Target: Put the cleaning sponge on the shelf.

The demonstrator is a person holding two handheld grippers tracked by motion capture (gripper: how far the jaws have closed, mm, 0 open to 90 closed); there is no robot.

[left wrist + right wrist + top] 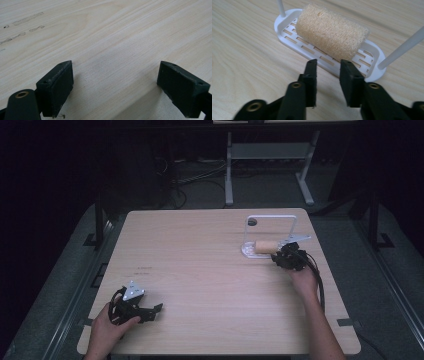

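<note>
The right gripper [328, 65] fingers stand a little apart, empty, just before the sponge [332, 30]; a push could tip its light rack [284, 35]. The left gripper [115, 82] fingers are spread wide.

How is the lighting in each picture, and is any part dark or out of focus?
High view: dim overall, the room beyond the table nearly black, the left gripper a dark shape. Left gripper view: bright, even light on the wood, soft shadows beside the open jaws. Right gripper view: well lit, the loofah sponge and white tray sharp, the right gripper close to the lens and slightly soft.
</note>
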